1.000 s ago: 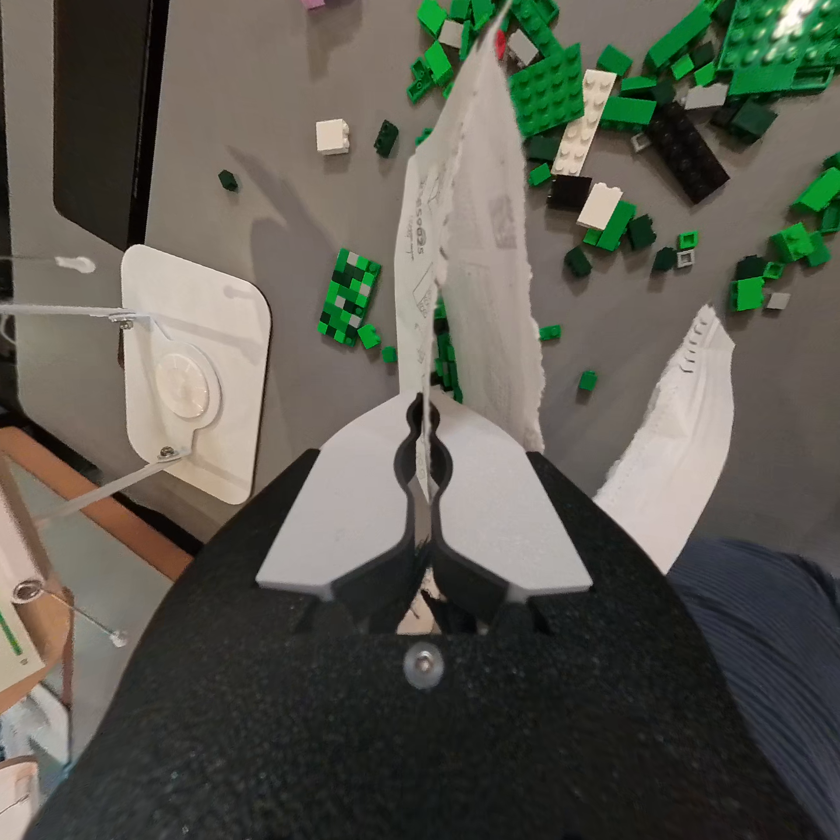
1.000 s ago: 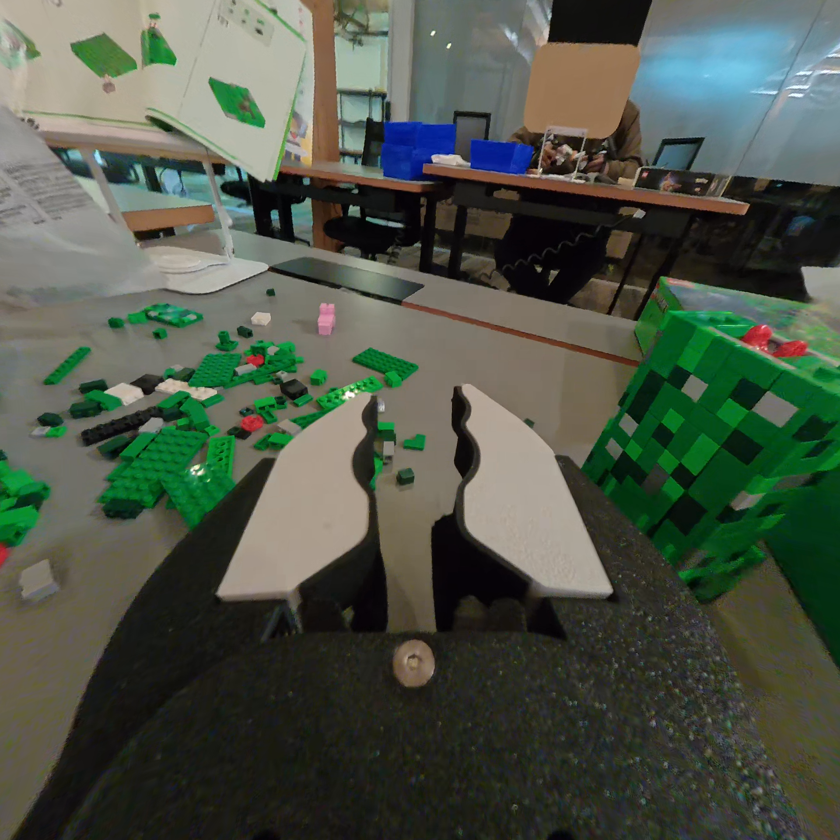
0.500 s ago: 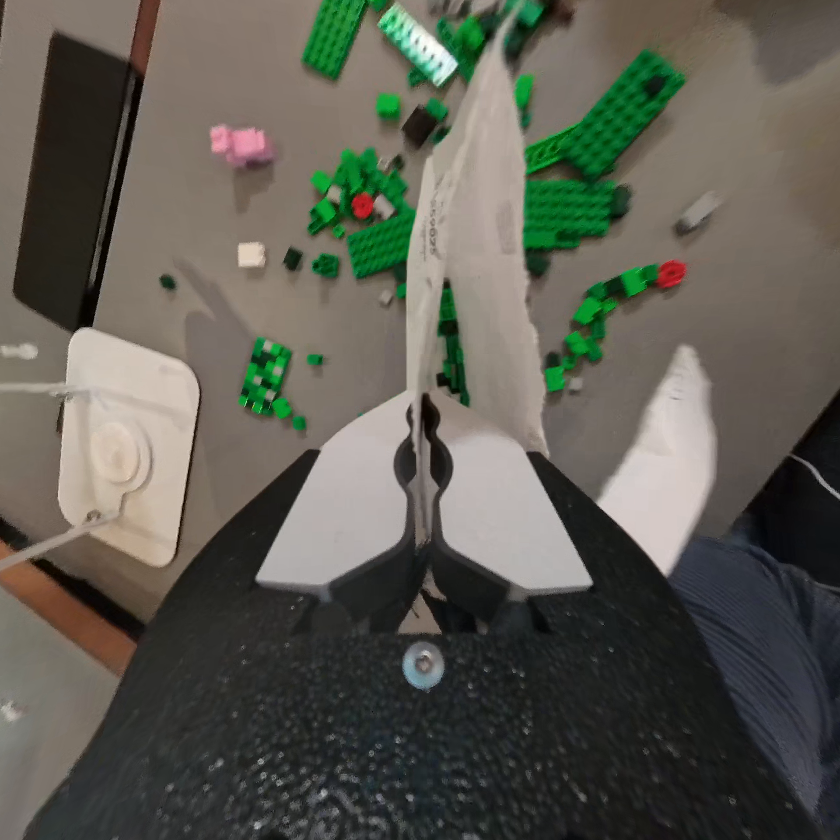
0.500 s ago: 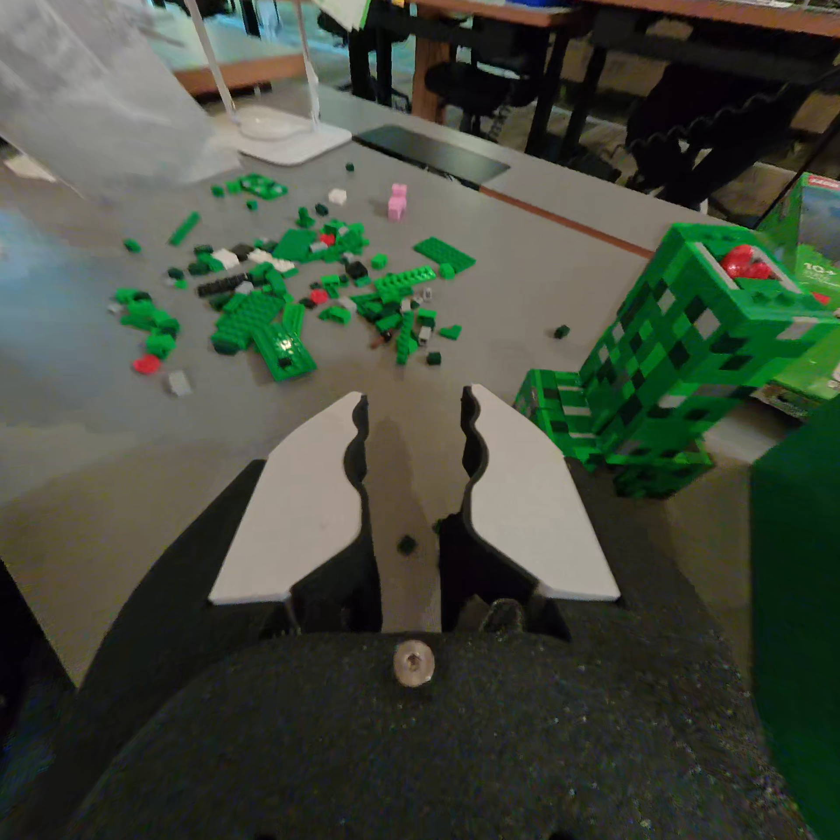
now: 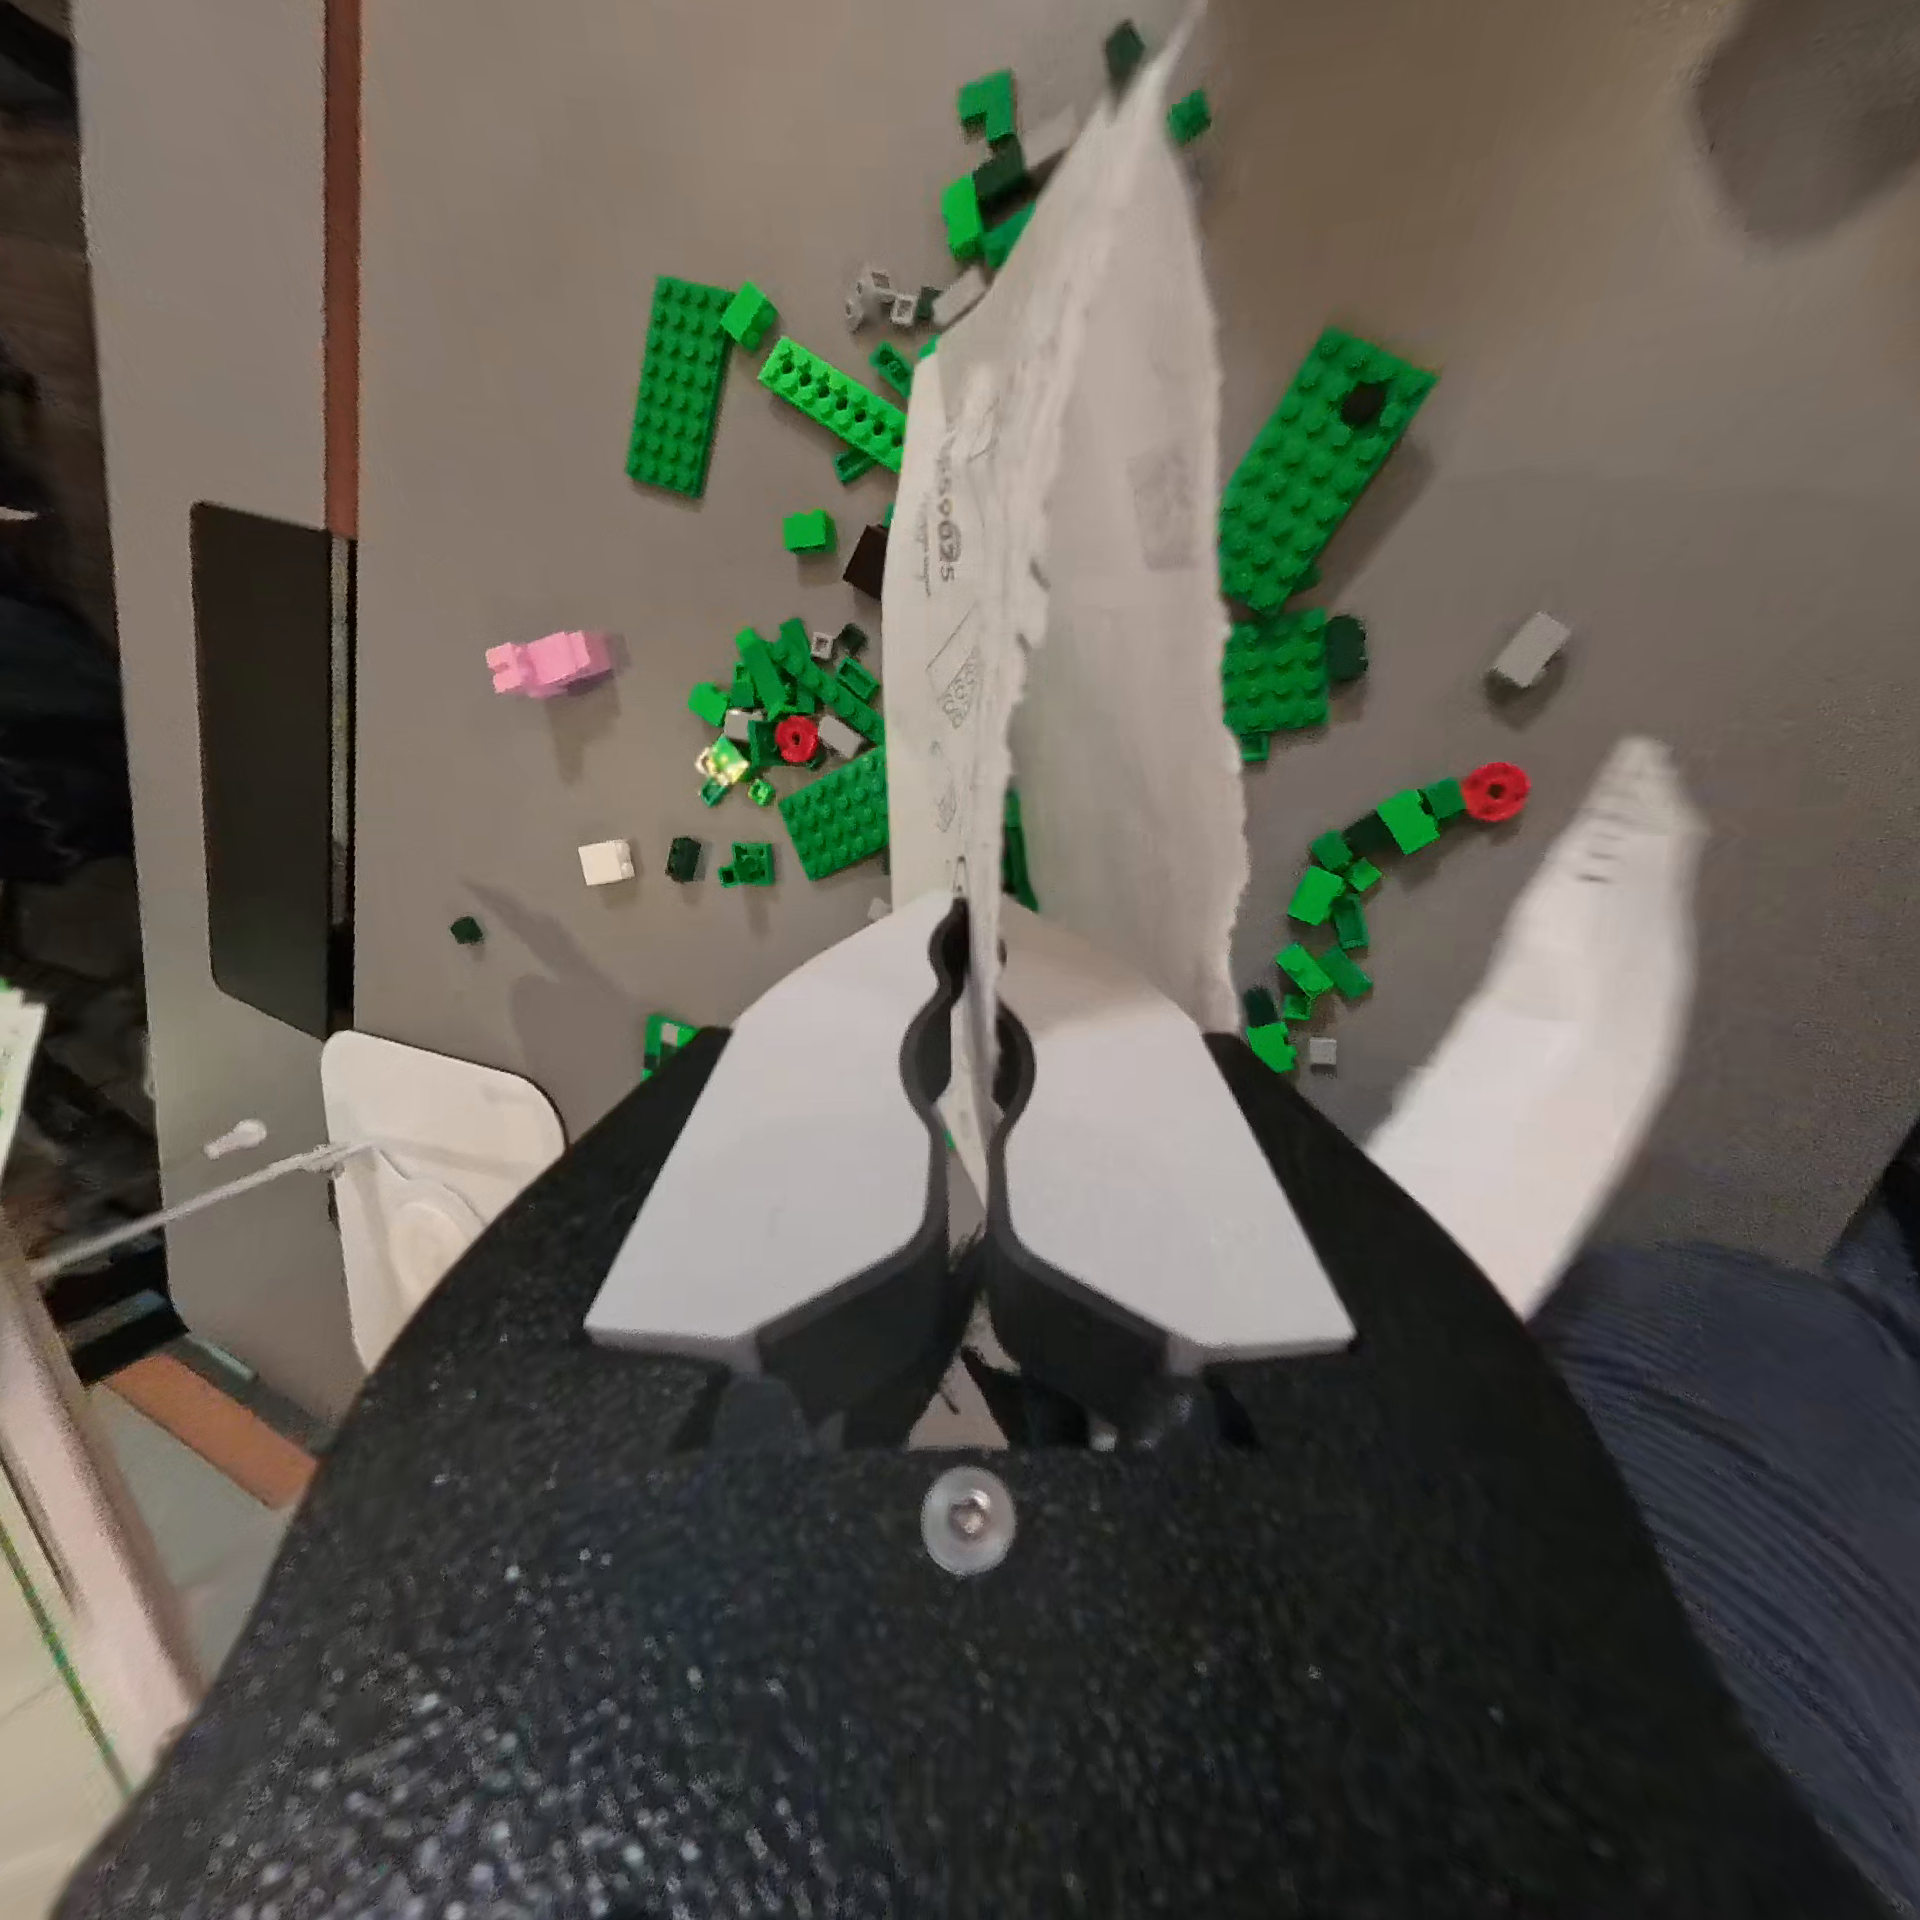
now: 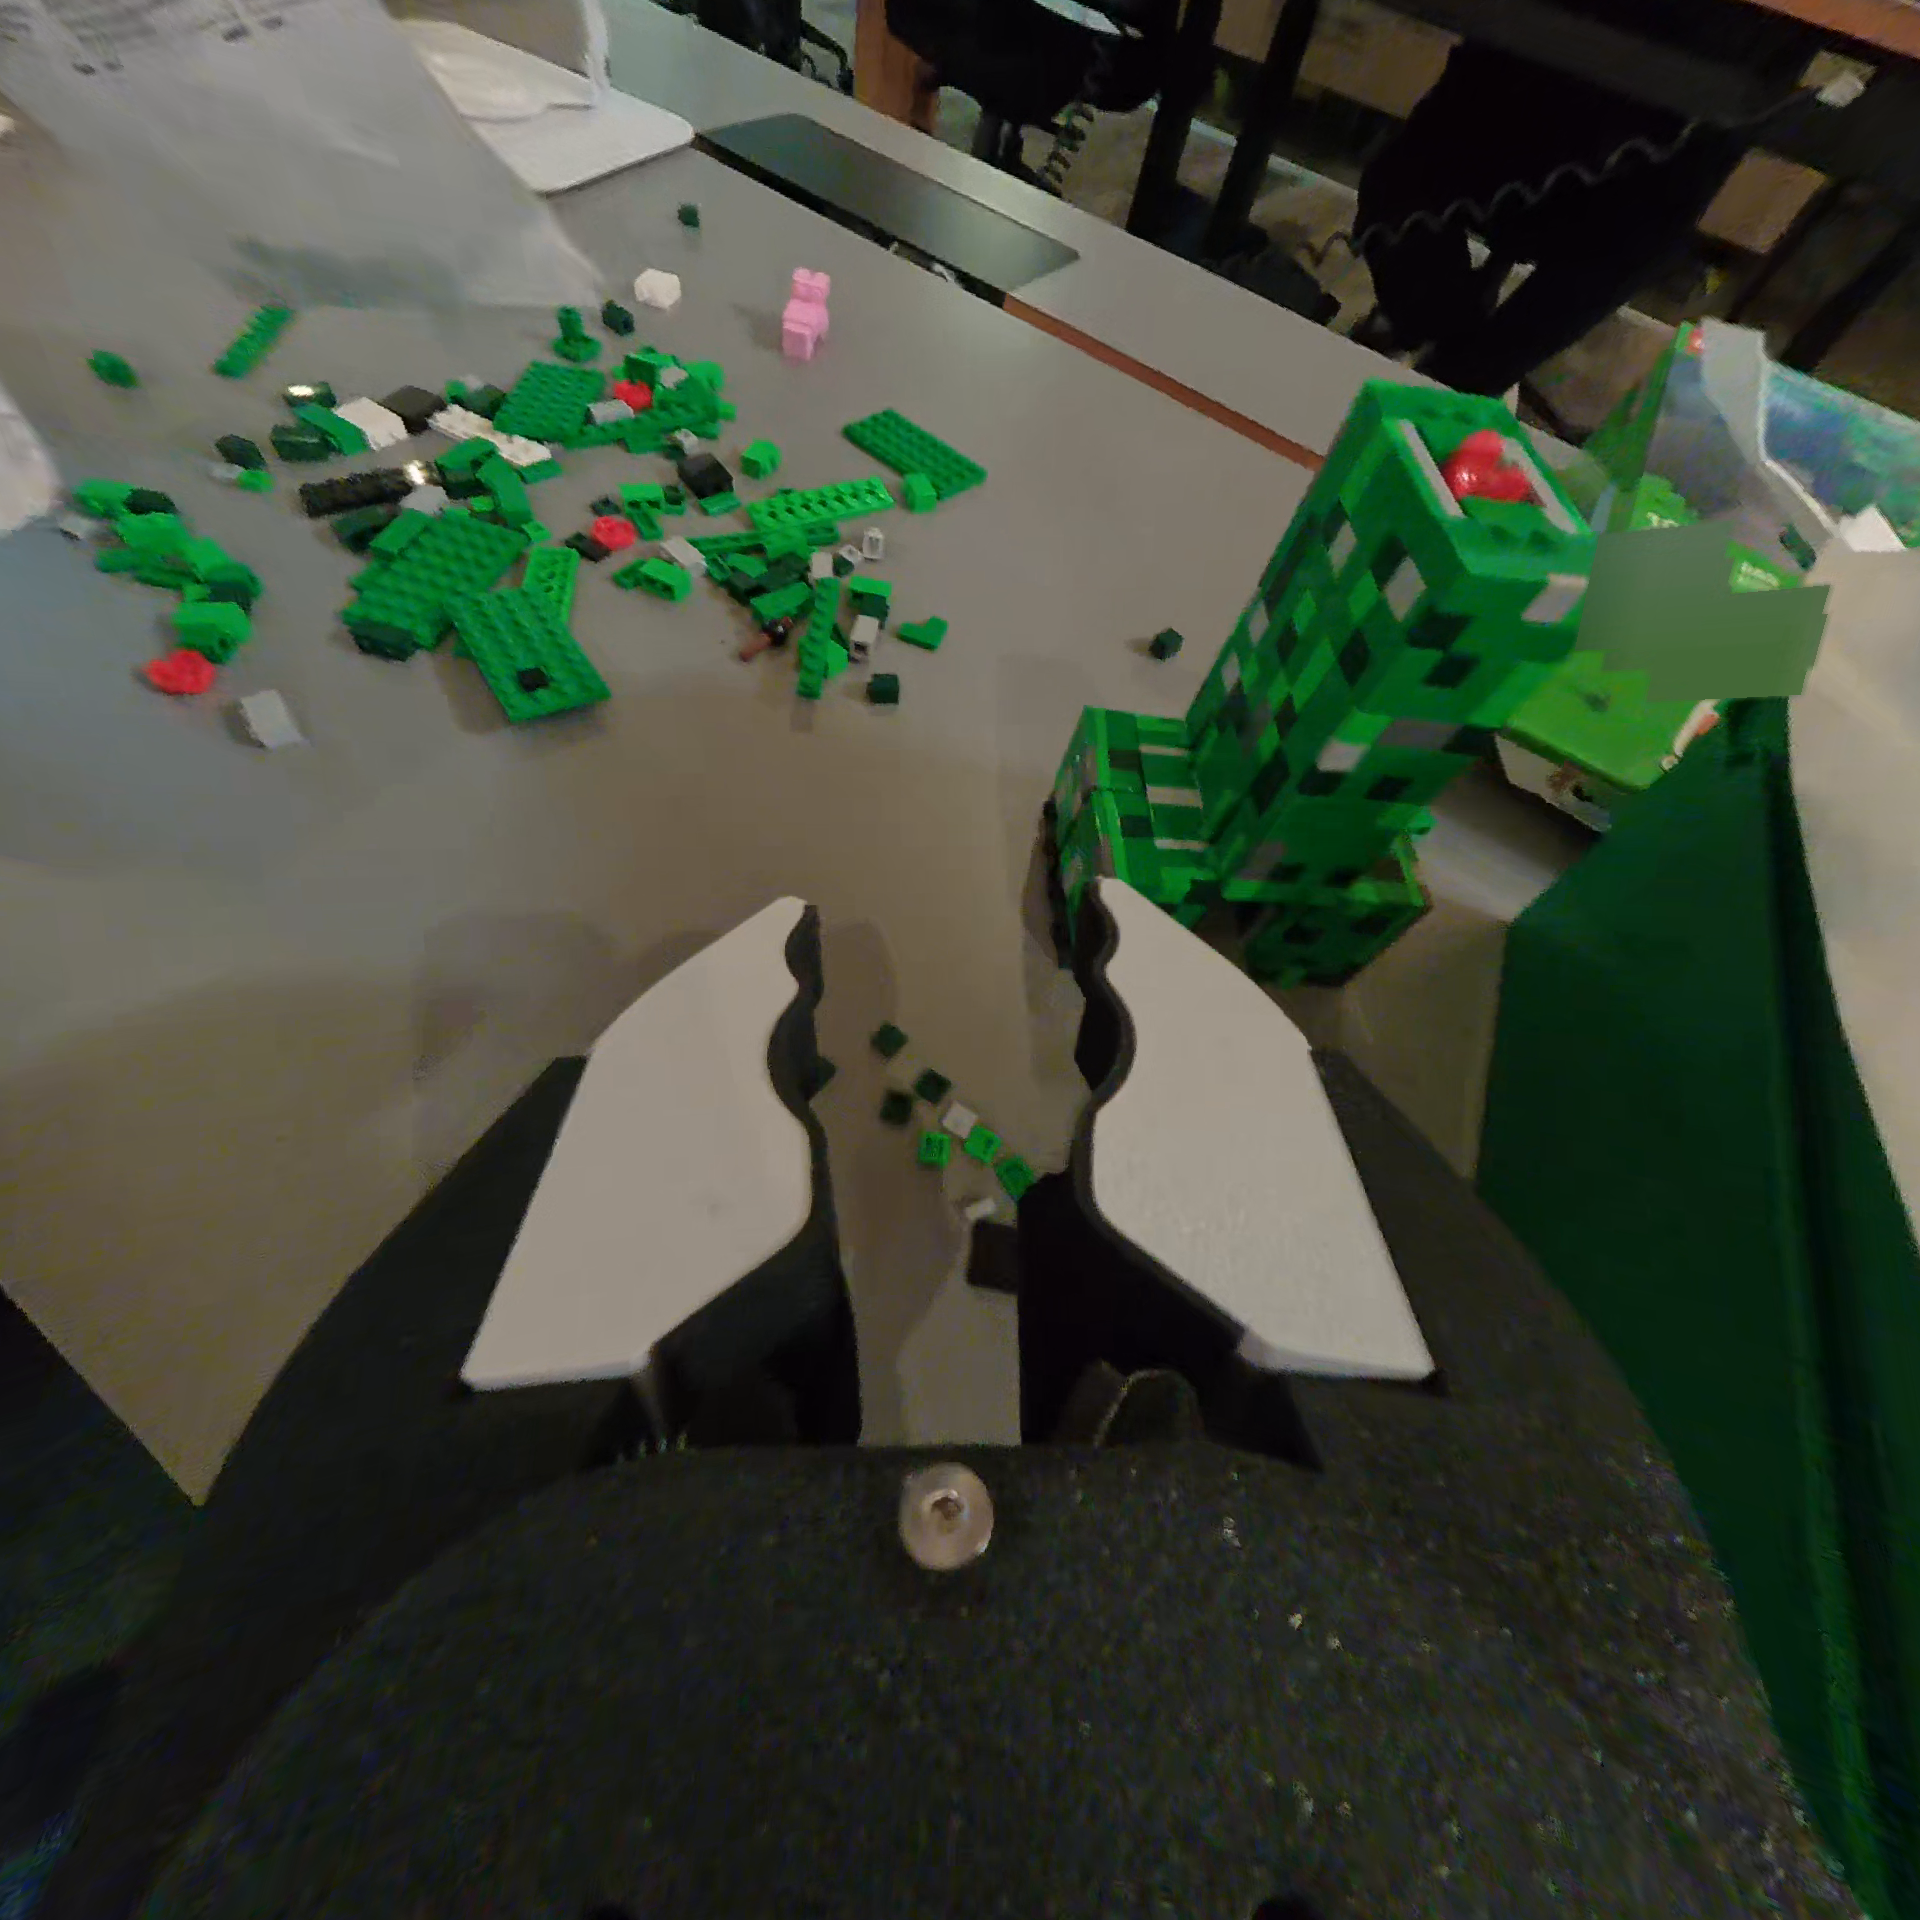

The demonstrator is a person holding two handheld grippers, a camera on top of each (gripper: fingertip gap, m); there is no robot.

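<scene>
Between the fingers of the left claw [image 5: 971,940] we see a torn paper bag [image 5: 1101,582] pinched edge-on, the fingers pressed together on its lower edge. The bag's long axis runs straight out from the claw, away from the camera, and it points toward the far scatter of loose green bricks [image 5: 810,717] on the grey bench [image 5: 520,312]. We see printed marks on its left face and a ragged tear down its right edge. Left of the bag lie a pink pig figure [image 5: 556,662] and a white brick [image 5: 606,862]; right of it lies a green plate [image 5: 1320,468] and a red round piece [image 5: 1496,792].

We find the right claw [image 6: 951,930] spread apart and holding nothing, above a few small green bricks [image 6: 935,1122] on the bench. Just right of it stands a green block-built figure [image 6: 1340,707], with red pieces [image 6: 1486,473] in its open top.
</scene>
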